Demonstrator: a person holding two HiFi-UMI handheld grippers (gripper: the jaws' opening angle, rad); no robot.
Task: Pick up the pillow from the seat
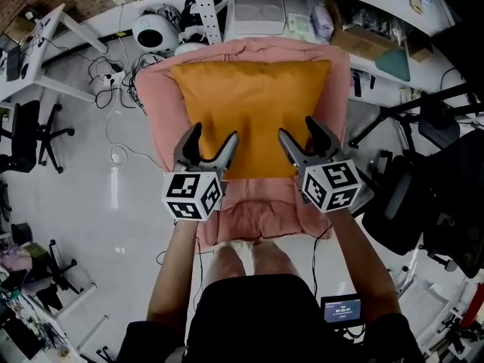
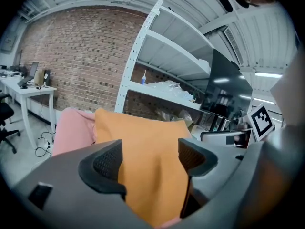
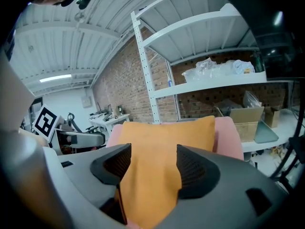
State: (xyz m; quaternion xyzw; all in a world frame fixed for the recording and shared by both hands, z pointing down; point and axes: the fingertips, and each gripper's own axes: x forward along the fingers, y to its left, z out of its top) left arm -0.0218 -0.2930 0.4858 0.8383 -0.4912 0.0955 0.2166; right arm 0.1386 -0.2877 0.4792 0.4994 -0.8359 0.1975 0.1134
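Note:
An orange pillow [image 1: 249,104] lies on a seat draped in pink cloth [image 1: 155,108]. Both grippers reach over the pillow's near edge. My left gripper [image 1: 213,136] is at the near left part and my right gripper [image 1: 298,129] at the near right part. In the left gripper view the jaws stand apart around a ridge of the orange pillow [image 2: 147,147], with a gap at each pad. The right gripper view shows the same: open jaws on either side of the pillow [image 3: 157,142], pads not pressing it. Pink cloth [image 2: 71,128] shows behind the pillow.
A white metal shelf rack [image 1: 257,6] with boxes and bags stands right behind the seat. Black office chairs [image 1: 423,203] crowd the right side, another [image 1: 30,138] stands at the left. Cables and a round white device [image 1: 155,30] lie on the floor at the back left, beside a white desk [image 1: 38,59].

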